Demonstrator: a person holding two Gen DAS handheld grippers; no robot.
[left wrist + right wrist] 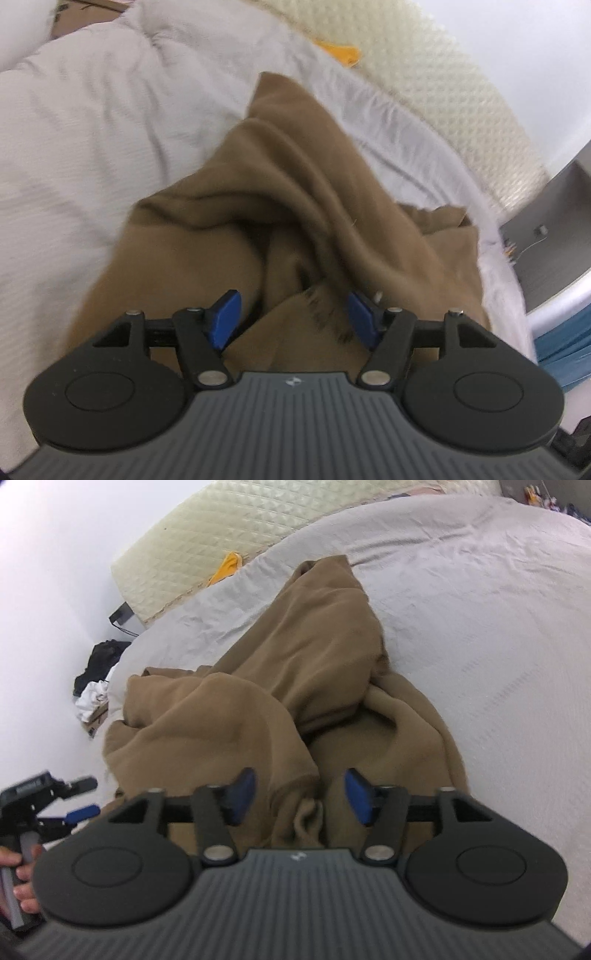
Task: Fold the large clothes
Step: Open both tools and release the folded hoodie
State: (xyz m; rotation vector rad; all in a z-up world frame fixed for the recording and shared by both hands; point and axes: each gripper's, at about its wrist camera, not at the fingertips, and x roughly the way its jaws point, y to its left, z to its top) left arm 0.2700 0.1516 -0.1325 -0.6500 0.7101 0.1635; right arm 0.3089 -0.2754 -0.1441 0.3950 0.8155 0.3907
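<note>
Both the left gripper [291,317] and right gripper [299,795] stand apart, empty, above the crumpled brown garment [266,686]; each should pinch a clear hem edge just ahead.

brown garment [258,701]: showing as soft, matt, fleecy cloth | bed cover [480,627]: looking like pale, finely ribbed woven cloth | mattress pad [207,542]: appearing as cream quilted fabric | right gripper [299,797]: showing matt black plastic, blue pads, shiny metal pins
</note>
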